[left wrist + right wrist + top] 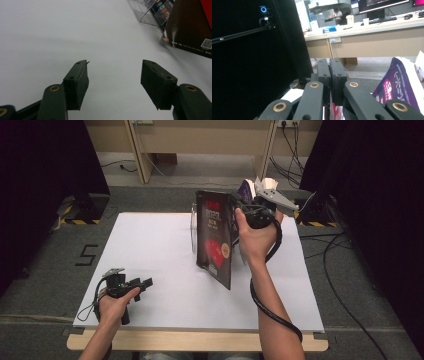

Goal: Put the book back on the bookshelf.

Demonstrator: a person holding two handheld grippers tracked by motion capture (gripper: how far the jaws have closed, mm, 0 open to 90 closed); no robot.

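Right gripper [239,207]: jaws clamped on dark book [216,240], held upright. Left gripper [145,284]: jaws spread, empty, over white table [150,240]. Grey floor.

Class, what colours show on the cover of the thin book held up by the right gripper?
Dark brown cover with red, clearest in the high view.

even overhead light, white table [150,250] bright and slightly washed out; dark curtains swallow detail at the sides; soft shadows, close-up jaws a little blurred.

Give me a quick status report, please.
Right gripper shut on dark book, lifted above white table. Left gripper open, empty. Clear rack behind book.
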